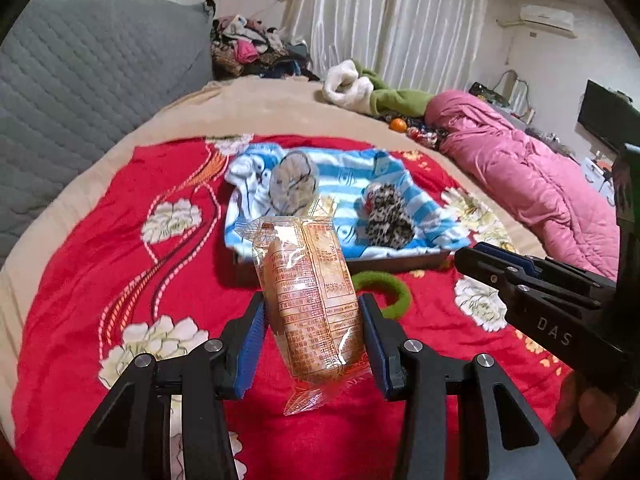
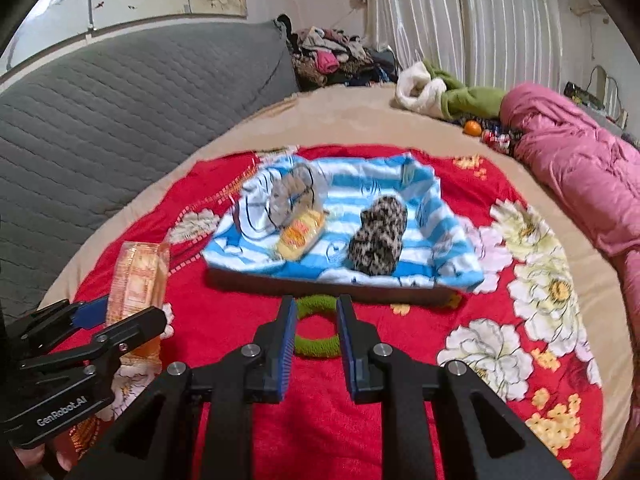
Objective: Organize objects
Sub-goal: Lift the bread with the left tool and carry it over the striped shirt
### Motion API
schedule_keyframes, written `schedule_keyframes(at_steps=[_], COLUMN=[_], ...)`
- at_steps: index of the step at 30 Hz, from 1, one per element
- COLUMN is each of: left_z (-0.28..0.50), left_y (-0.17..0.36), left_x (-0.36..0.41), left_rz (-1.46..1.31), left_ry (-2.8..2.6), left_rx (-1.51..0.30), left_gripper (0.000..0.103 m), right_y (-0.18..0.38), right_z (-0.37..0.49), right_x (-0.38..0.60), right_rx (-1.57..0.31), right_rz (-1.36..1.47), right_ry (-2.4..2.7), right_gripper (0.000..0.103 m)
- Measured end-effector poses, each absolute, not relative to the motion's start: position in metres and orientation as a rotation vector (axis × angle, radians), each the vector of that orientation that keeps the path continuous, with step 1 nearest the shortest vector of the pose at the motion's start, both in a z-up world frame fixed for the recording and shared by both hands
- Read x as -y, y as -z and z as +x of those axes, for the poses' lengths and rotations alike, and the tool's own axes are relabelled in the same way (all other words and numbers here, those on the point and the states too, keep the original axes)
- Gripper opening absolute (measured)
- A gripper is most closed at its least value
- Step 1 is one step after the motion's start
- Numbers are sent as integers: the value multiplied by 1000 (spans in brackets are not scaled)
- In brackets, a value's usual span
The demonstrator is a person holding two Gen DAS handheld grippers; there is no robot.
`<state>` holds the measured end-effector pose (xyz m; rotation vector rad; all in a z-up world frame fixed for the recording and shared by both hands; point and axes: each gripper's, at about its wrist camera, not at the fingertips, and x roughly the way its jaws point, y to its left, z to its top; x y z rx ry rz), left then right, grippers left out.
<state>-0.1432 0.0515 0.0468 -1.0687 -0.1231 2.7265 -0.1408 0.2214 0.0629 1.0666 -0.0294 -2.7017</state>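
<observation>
My left gripper [image 1: 312, 300] is shut on a snack packet [image 1: 308, 280] in clear orange-printed wrap, held upright above the red flowered blanket [image 1: 120, 280]. The right wrist view shows that left gripper [image 2: 120, 312] and the snack packet [image 2: 138, 280] at the left. My right gripper [image 2: 316, 304] is shut with nothing between its pads, and it hangs above a green fuzzy ring [image 2: 316, 344] that lies on the blanket. The ring [image 1: 390, 292] lies apart from the right gripper [image 1: 464, 254]. Behind it stands a tray [image 2: 320, 286] lined with blue striped cloth.
The tray [image 1: 360, 262] holds a leopard-pattern fuzzy item [image 2: 378, 240], a grey fuzzy item in clear wrap [image 2: 292, 196] and a yellow packet [image 2: 300, 234]. A pink quilt [image 1: 520, 184], green and white clothes [image 1: 380, 92] and an orange [image 1: 398, 124] lie beyond. A grey headboard [image 1: 80, 80] bounds the left.
</observation>
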Motion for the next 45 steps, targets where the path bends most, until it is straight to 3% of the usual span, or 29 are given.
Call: schedule_keyframes(at_steps=[15, 45], left_z=[-155, -251], left_y=[-94, -86], left_x=[-61, -87], left_rz=[-974, -1003], left_ry=[-2753, -2746], left_rx=[108, 54], left_gripper=[47, 47], right_y=[-123, -124], right_z=[-135, -217], right_x=[-220, -236], right_rx=[-16, -25], right_rz=[906, 918], right_ry=[2736, 2753], right_gripper=[21, 21])
